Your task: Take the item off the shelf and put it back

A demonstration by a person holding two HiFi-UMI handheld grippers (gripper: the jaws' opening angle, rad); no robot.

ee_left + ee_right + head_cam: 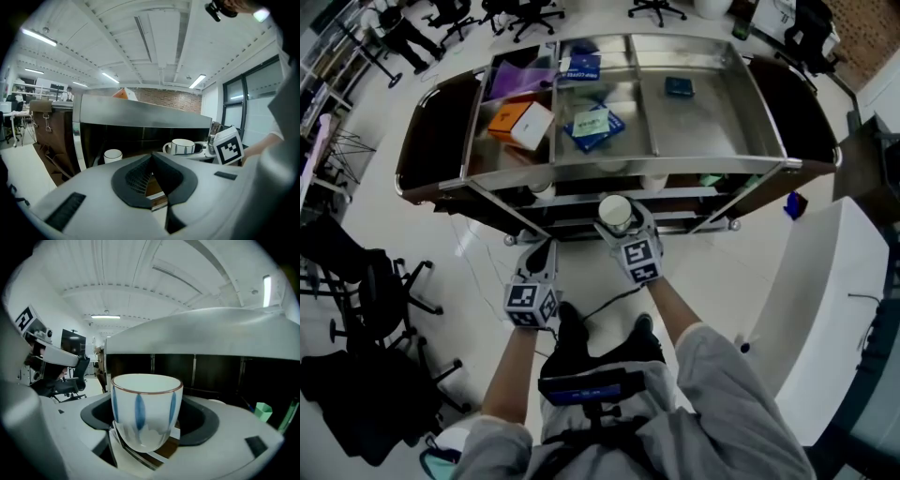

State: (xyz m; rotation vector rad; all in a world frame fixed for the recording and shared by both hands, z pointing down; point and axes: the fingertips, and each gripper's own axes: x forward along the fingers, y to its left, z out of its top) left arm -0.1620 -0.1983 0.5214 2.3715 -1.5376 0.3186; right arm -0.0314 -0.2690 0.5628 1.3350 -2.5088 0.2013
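Observation:
A white cup with blue stripes and a brown rim (615, 212) (146, 411) sits upright between the jaws of my right gripper (618, 223) (147, 425), which is shut on it. The cup hangs just in front of the steel cart (675, 161), level with its dark lower shelves. My left gripper (544, 249) (151, 160) is lower and to the left, shut with nothing in it. In the left gripper view the held cup (183, 146) shows beside the right gripper's marker cube (229, 146). Another white cup (113, 155) stands on a lower shelf.
The cart's top tray holds an orange and white box (522, 124), blue packets (595, 127), a small dark blue box (679, 87) and a purple item (520, 77). Office chairs (375, 291) stand to the left, a white counter (834, 300) to the right. A green object (262, 411) lies inside the shelf.

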